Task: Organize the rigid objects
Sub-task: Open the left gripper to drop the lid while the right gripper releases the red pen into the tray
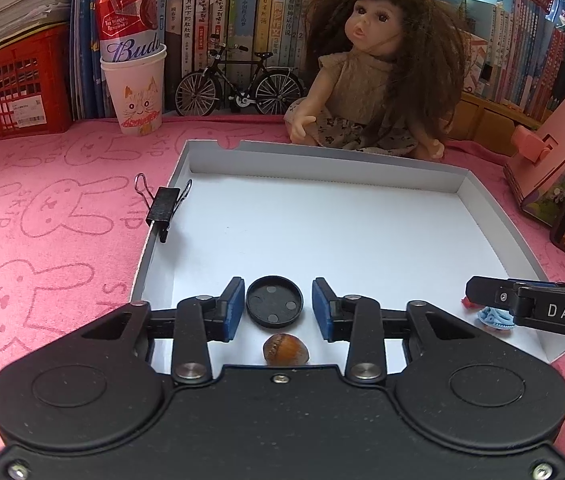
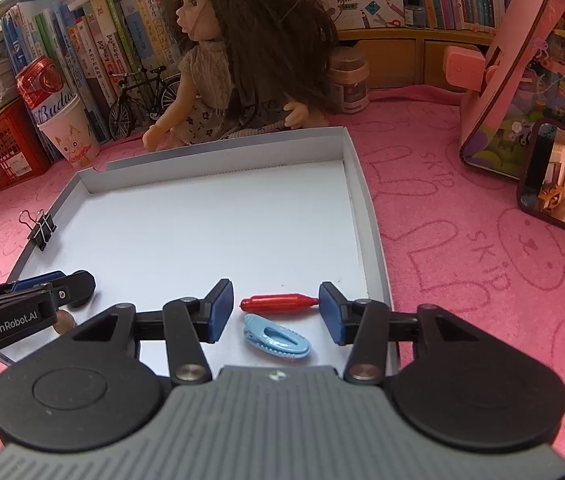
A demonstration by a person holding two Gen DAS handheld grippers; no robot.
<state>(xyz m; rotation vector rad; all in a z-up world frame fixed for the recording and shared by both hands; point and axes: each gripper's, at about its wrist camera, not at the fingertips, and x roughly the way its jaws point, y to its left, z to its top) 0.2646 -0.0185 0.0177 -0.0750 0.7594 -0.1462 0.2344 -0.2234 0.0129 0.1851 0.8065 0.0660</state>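
- The fingers of the left gripper (image 1: 275, 307) stand apart on both sides of the black round cap (image 1: 274, 301). A small gap shows on each side, so the pads do not press it and nothing is held.
- The cap lies flat on the floor of the white tray (image 1: 362, 168), near its front edge, and a hazelnut (image 1: 285, 349) lies just behind it, closer to the gripper body.
- The fingers of the right gripper (image 2: 275, 307) are open wider, around the red pen-shaped piece (image 2: 280, 303). Its thin tip is touching or almost touching the right pad, while the left pad is clearly apart from it, so I judge that it is not gripped.
- A blue hair clip (image 2: 275, 337) lies just beside the red piece, nearer to the gripper body, also in the tray.
- I judge that the step in hand is setting these small things down in the tray. To do it well, each gripper should lift straight away with the fingers kept open, so that no pad drags the cap or rolls the red piece.
- The hazelnut and the red piece are round and can roll if they are pushed.
- A black binder clip (image 1: 164, 209) sits on the left wall of the tray, half outside it; it seems not yet sorted.
- Behind the tray on the pink worktop (image 1: 42, 208) sit a doll (image 1: 378, 76), a small model bicycle (image 1: 238, 84) and a paper cup (image 1: 134, 92) with a can in it. They stand well apart from the grippers and block nothing.
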